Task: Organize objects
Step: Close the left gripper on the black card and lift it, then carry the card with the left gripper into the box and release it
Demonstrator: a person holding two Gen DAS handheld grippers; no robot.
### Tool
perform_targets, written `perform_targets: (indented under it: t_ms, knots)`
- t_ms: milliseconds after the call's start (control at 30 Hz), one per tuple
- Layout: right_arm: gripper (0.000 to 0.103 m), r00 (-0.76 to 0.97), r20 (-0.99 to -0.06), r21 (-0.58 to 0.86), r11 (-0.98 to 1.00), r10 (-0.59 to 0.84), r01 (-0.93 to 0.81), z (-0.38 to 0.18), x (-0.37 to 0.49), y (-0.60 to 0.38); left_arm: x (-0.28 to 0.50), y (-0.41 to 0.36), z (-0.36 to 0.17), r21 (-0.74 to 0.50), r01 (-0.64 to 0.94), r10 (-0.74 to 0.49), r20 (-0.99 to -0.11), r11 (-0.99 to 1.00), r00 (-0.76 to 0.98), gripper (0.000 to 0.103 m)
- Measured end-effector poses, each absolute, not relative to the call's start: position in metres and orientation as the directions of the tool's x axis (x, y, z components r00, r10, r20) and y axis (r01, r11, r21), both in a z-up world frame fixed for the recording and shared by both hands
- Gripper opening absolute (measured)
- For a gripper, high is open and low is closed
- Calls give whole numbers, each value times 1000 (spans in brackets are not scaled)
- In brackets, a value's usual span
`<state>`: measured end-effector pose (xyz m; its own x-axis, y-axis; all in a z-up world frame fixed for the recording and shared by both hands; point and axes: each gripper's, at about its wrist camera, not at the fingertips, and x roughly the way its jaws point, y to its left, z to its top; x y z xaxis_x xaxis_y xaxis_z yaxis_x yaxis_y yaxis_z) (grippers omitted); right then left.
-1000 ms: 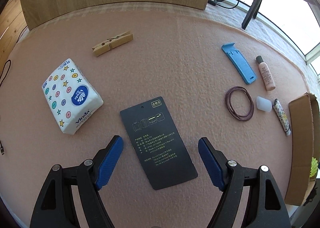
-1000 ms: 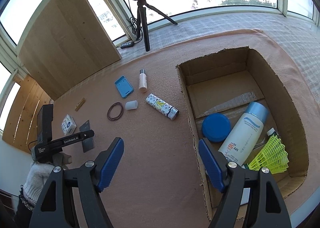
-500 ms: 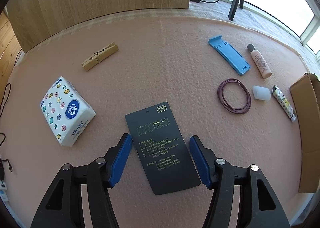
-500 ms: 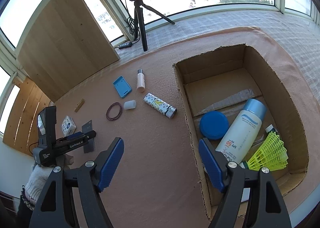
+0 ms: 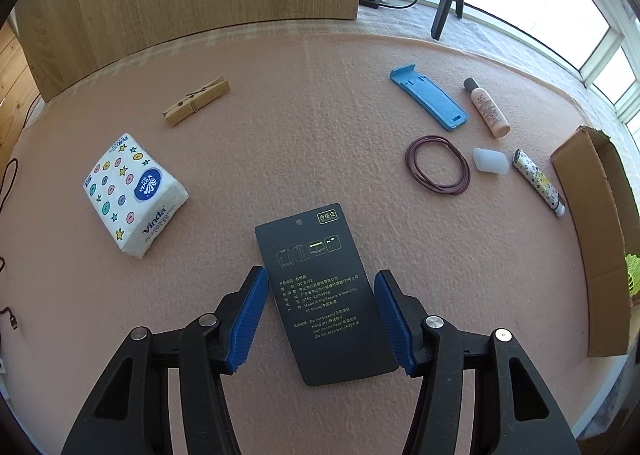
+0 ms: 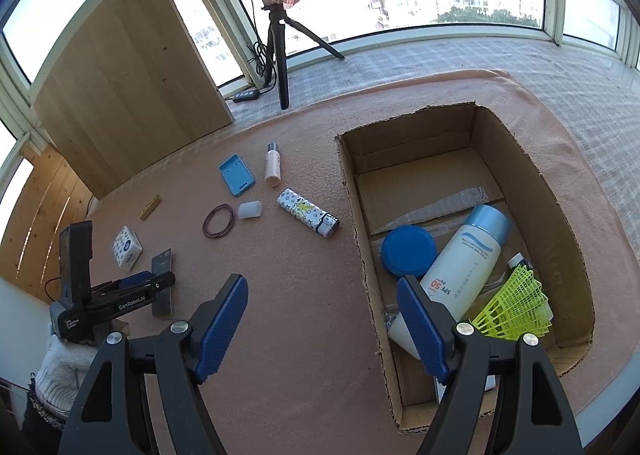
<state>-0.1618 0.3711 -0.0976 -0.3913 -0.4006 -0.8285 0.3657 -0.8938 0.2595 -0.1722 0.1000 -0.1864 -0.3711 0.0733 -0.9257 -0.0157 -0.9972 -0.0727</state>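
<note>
Left gripper (image 5: pixel 318 319), jaws just narrowed, straddles the black garment tag (image 5: pixel 326 295) without contact, aligned for edge pickup; right gripper (image 6: pixel 322 329) open, empty.

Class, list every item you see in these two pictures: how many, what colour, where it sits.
Tag card: 1, black, between left pads.
Tissue pack: 1, white, mat's left.
Clothespin: 1, wooden, far left.
Phone stand: 1, blue, right.
Small bottle: 1, pink, beside stand.
Hair bands: maroon, right.
Cap: 1, translucent.
Lighter: 1, patterned.
Box: 1, cardboard, holding sunscreen, lid, shuttlecock.
Left hand-held gripper: open.
Right hand-held gripper: open.
</note>
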Motion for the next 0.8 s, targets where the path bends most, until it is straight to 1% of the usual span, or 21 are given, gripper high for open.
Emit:
perform_targets:
  t_ms: [200,400,567,800]
  knots:
    - [73,-459,-821,166,-912,-339,375,-91,-148,378,-172,127,-161,-95,-80,120,-899,-992,-421,59]
    - [74,-499,-814,119,-925,-299,360,-84,-137,393,-184,171,-133,-118,-185,193,-864,-976,-466,59]
    - [73,-516,-810,116,-939,-278,324,-81,-135,412,-188,220,-111,-128,-273,252,-837,-953,-486,59]
    - [74,-533,-811,113,-959,-241,262,-81,-134,442,-199,286,-99,-120,-382,310,-816,-916,-488,59]
